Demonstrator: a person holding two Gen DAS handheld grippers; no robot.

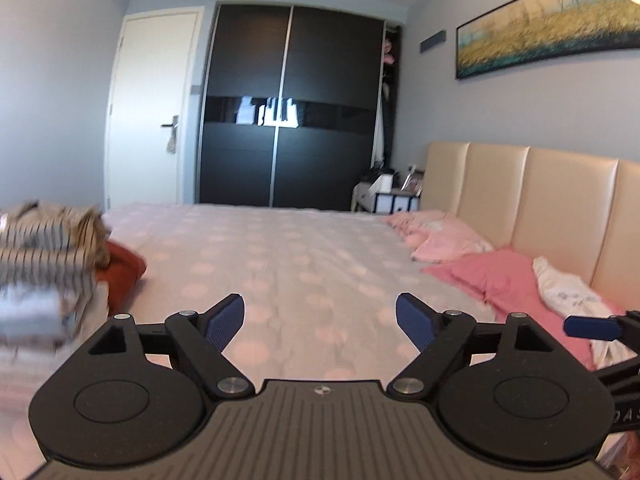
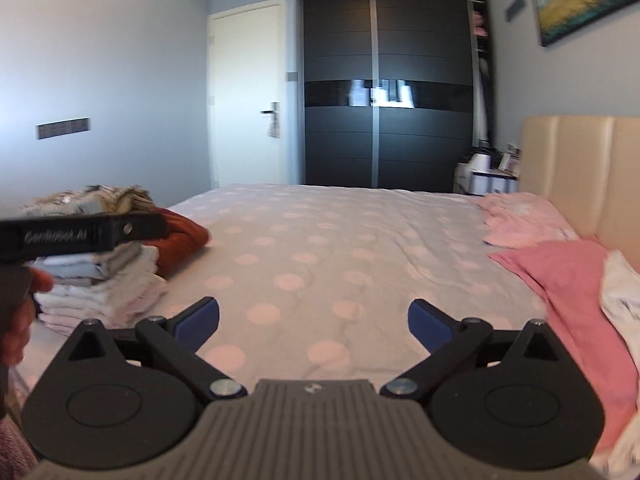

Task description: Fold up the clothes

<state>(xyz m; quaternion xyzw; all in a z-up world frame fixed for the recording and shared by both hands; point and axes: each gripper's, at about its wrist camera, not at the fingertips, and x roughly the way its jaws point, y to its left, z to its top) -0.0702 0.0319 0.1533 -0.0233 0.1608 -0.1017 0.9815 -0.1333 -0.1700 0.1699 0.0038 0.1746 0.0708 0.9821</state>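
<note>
A stack of folded clothes stands on the left side of the bed, with a rust-red garment beside it; the stack also shows in the left wrist view. A pink garment and a white garment lie at the right by the headboard. My left gripper is open and empty above the bed. My right gripper is open and empty above the bed. The left gripper's body crosses the left of the right wrist view. One blue finger of the right gripper shows at the right edge of the left wrist view.
The bed has a pink sheet with pale dots. Pink pillows lie against a beige headboard. A dark wardrobe, a white door and a nightstand stand at the far end.
</note>
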